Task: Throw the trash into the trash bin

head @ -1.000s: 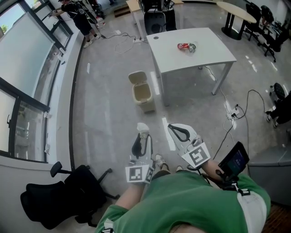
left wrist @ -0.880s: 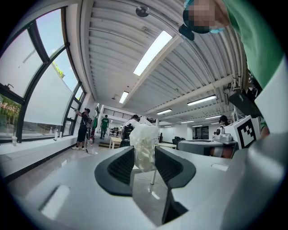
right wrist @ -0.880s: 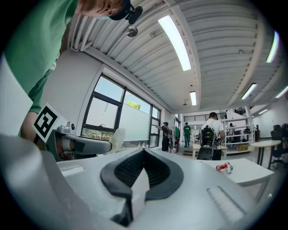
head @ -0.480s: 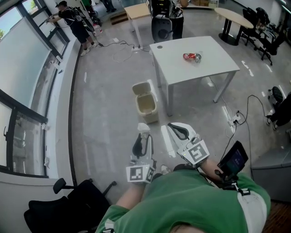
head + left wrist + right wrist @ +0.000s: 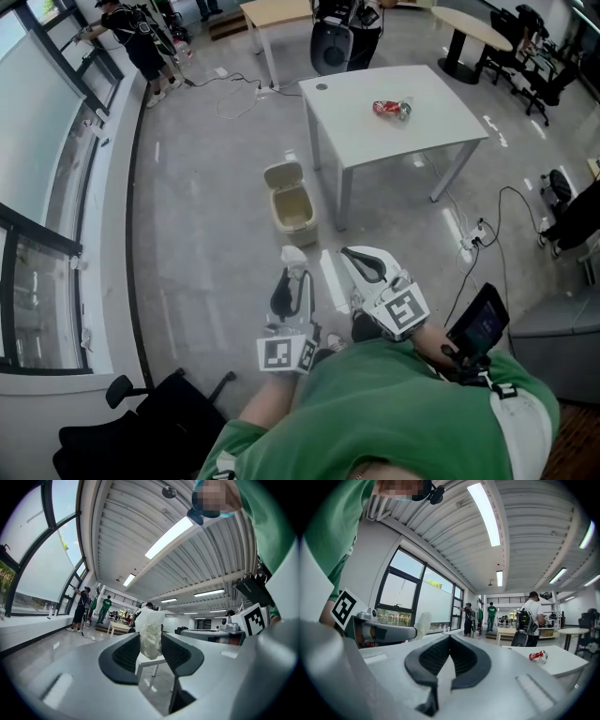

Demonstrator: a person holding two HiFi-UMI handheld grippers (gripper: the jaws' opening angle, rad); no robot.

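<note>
head view: the left gripper (image 5: pixel 292 274) is clamped on a white crumpled wad (image 5: pixel 294 255) that pokes out past its tips. the trash bin (image 5: pixel 291 204), lid flipped up, sits on the floor straight ahead of it, well apart. the right gripper (image 5: pixel 352 257) is just beside the left one, pinched closed with nothing in it. further ahead of that one is a white table (image 5: pixel 412 131) with a crushed red can (image 5: pixel 388 108) on top.

left gripper view: both pads press on the wad (image 5: pixel 151 632), one from each side.

right gripper view: jaws meet at the tips, empty. the can (image 5: pixel 538 656) is ahead and off to its right.
</note>
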